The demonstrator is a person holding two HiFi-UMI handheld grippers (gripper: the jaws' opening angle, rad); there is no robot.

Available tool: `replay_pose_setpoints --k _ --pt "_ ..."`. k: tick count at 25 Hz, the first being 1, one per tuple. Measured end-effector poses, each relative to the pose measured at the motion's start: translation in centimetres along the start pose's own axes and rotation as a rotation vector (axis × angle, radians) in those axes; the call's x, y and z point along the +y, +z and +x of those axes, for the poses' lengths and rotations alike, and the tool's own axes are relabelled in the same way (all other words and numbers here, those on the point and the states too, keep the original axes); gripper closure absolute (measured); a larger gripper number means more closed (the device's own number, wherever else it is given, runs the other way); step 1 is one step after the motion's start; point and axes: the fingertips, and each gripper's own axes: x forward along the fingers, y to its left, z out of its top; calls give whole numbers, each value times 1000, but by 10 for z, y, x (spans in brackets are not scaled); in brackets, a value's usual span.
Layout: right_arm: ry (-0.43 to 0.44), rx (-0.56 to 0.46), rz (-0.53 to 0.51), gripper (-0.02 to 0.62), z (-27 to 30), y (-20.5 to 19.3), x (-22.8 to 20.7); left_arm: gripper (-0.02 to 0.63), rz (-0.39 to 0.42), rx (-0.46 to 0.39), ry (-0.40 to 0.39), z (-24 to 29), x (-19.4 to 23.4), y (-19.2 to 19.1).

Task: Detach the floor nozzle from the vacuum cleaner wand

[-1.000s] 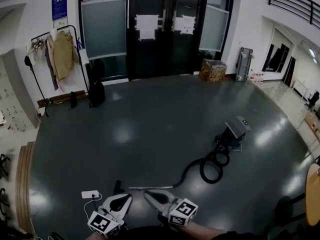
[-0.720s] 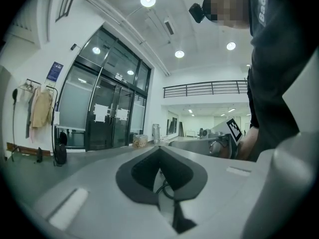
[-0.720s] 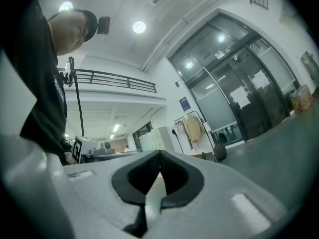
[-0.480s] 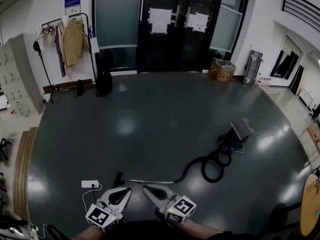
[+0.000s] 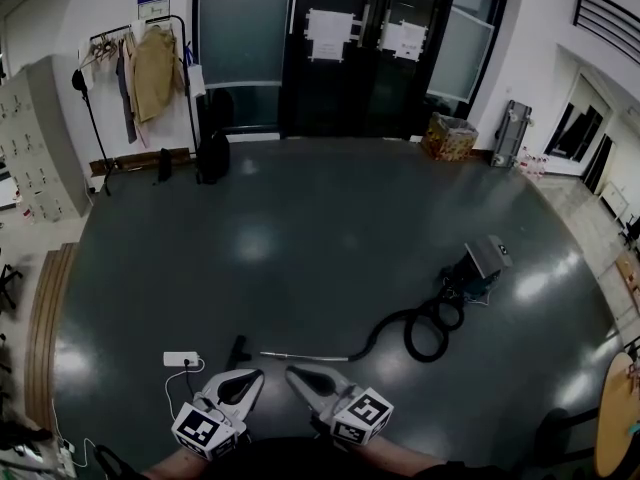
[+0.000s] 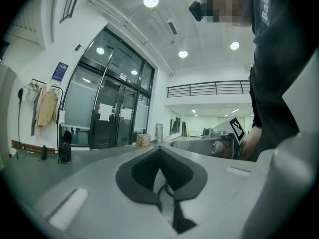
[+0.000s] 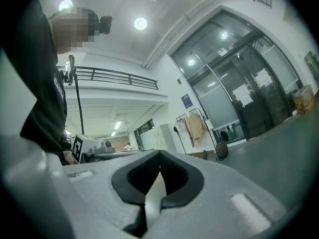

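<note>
Your head view is dim and bluish, with pale glare patches on the floor (image 5: 250, 243); its edges bow strongly; both gripper views are brighter under round ceiling lamps (image 6: 151, 1), their corners black.

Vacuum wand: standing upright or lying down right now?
Lying down. In the head view the wand stretches flat along the floor, with the hose coiled at its right end.

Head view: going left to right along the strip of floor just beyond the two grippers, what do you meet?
On the floor: white power strip → black floor nozzle → silver wand → coiled hose → vacuum cleaner body.
</note>
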Motion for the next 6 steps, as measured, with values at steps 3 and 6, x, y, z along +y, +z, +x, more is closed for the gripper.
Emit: replay_pose_setpoints --k 3,6 --pt "1 5 -4 597 -1 -2 -1 604 6 9 -3 1 -1 1" --pt "0 8 -10 597 -1 1 -1 604 16 19 -10 1 -3 6"
